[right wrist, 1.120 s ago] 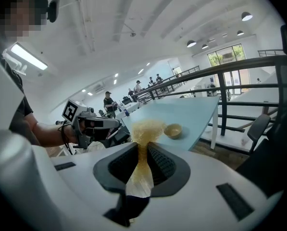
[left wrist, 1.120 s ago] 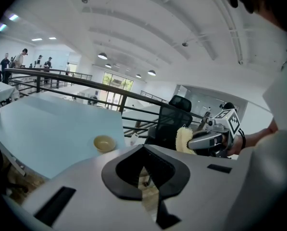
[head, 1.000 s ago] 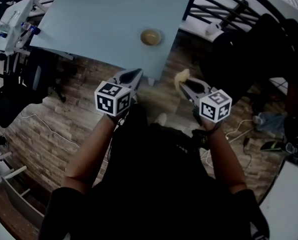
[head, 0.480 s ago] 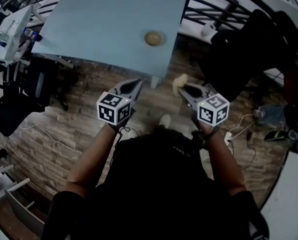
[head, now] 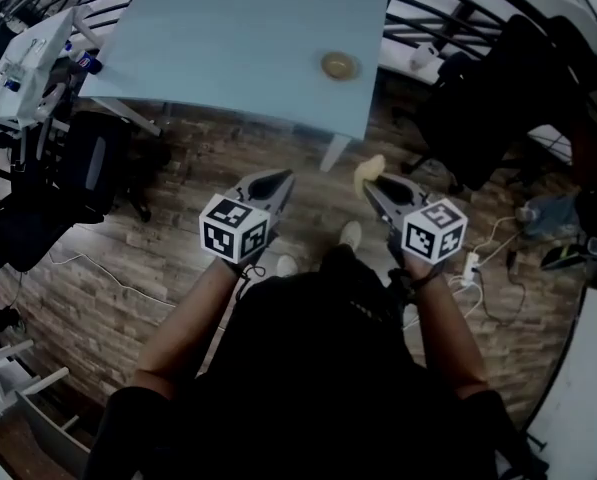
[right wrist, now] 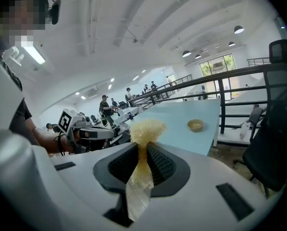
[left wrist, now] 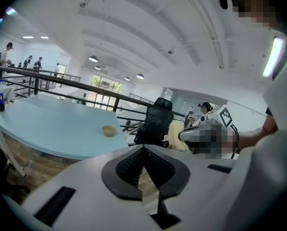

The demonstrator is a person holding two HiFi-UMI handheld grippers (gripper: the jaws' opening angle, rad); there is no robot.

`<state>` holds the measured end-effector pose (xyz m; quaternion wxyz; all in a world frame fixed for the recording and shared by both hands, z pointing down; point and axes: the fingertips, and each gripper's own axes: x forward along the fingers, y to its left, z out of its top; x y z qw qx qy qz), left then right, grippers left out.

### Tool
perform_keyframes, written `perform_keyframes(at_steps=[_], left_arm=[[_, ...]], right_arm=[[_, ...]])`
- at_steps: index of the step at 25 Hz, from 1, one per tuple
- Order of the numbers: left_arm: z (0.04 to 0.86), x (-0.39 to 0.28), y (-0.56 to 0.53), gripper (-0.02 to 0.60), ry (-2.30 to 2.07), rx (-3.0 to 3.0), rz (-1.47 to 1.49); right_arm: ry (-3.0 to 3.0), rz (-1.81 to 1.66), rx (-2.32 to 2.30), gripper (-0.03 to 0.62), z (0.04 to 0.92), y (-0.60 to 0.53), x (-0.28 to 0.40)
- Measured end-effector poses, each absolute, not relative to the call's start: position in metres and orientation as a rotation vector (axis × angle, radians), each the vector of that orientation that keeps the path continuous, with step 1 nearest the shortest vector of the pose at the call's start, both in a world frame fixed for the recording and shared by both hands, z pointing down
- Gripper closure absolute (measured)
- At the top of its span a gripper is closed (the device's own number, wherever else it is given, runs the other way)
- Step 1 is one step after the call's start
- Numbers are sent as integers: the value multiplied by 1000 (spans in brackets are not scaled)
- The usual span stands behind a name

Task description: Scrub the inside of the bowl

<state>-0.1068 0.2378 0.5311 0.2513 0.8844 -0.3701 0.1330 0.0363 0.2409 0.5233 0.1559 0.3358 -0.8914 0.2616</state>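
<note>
Yellow fibrous scrubber (right wrist: 146,129): pinched in right tongs (right wrist: 143,160). Left tongs (left wrist: 144,154): pressed together, empty. Bowl (head: 339,65): on pale-blue worktop (head: 228,38), well apart from both. Step: approach, prob. Next: reach bowl, steady w/ left, scrub inside.

The person wears a black short-sleeved top (head: 328,368), with a dark strap (head: 410,280) round the right wrist. The left tool (head: 276,180) and the right tool (head: 371,184) each have a pale grey, tapering shell with dark rectangular slots on either side. Each also has black ribbed pads (left wrist: 130,165) set in a black, diamond-shaped surround. At the near ends, the left cube (head: 234,228) and the right cube (head: 435,230) are white, with black square markers on every visible face.
</note>
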Motion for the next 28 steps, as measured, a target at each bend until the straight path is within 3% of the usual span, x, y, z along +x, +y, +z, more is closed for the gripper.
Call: perform_keyframes(at_steps=[9, 28], left_arm=[[531, -116, 296, 584, -921, 2447, 331], [490, -5, 407, 584, -979, 2491, 292]], right_arm=[[-2513, 741, 1044, 528, 520, 318, 12], [-2555, 692, 873, 528, 509, 422, 89]])
